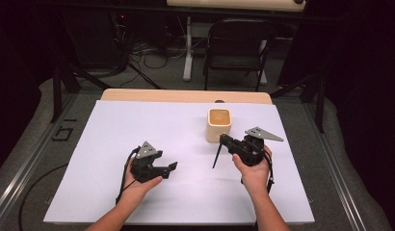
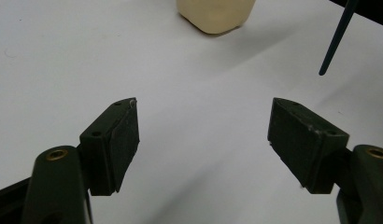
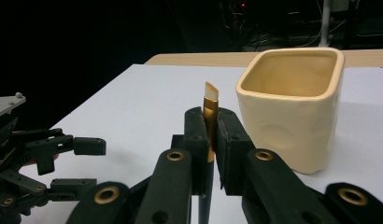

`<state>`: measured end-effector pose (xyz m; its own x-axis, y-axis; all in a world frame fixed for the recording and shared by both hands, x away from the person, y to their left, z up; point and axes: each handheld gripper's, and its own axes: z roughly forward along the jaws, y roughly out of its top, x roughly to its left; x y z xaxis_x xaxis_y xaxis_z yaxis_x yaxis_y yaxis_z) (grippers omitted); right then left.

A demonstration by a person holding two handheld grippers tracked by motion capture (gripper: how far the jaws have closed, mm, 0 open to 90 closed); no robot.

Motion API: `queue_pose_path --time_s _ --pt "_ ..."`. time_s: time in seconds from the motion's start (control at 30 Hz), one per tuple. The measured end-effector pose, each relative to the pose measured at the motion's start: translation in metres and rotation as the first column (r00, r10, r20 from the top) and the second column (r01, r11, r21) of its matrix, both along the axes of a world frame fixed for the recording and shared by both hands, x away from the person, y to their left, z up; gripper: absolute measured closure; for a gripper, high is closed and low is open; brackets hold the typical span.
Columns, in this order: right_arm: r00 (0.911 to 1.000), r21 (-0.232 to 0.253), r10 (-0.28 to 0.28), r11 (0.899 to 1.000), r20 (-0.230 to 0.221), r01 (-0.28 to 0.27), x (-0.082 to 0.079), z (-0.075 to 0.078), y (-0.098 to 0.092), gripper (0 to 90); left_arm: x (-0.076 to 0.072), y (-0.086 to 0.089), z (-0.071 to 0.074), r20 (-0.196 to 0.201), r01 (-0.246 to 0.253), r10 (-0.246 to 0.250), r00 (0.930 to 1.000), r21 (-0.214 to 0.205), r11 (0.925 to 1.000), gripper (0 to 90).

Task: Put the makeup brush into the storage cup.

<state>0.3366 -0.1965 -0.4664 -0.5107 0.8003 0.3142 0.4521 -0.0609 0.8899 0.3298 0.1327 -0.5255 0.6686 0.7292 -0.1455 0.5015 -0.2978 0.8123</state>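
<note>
Presently right gripper (image 3: 209, 135) pinches paintbrush (image 3: 210, 105) upright, handle (image 1: 217, 156) hanging toward white table (image 1: 138, 125), just beside cream square cup (image 1: 219, 124). Left gripper (image 1: 172, 169) spread wide, nothing between jaws.

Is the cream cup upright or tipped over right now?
Upright: the cream cup stands on its base on the white table, open mouth facing up.

High view: fixed overhead, facing forward and down, far enough to take in the whole white table (image 1: 186, 192). Left gripper view: low and close, facing the cream cup (image 2: 216, 16) at frame top. Right gripper view: near table level, cup (image 3: 292, 107) close at right, background too dark to read. All three share the cup (image 1: 219, 124).
</note>
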Motion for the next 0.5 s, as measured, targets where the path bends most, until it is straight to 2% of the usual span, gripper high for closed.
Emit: queue_pose_path --time_s 0.2,0.27,0.43,0.5 --pt "0.9994 -0.007 -0.022 1.000 0.025 0.023 0.0008 -0.0003 -0.0014 84.1 0.0003 0.0015 0.0004 0.006 -0.012 0.012 0.9999 0.016 0.9998 25.3" --pt "0.9993 -0.038 -0.029 0.999 0.024 0.030 0.0006 0.0007 -0.0026 84.0 0.0006 0.0021 0.0006 0.009 -0.013 0.012 0.9999 0.013 0.9998 25.3" --pt "0.9987 -0.070 -0.043 0.997 0.029 0.045 0.0045 0.0020 -0.0042 84.0 0.0013 0.0045 0.0014 0.011 -0.024 0.024 0.9997 0.013 0.9996 25.3" --pt "0.9977 -0.080 -0.049 0.995 0.047 0.052 0.0074 0.0023 -0.0039 84.1 0.0015 0.0051 0.0016 0.009 -0.026 0.026 0.9996 0.014 0.9995 25.4"
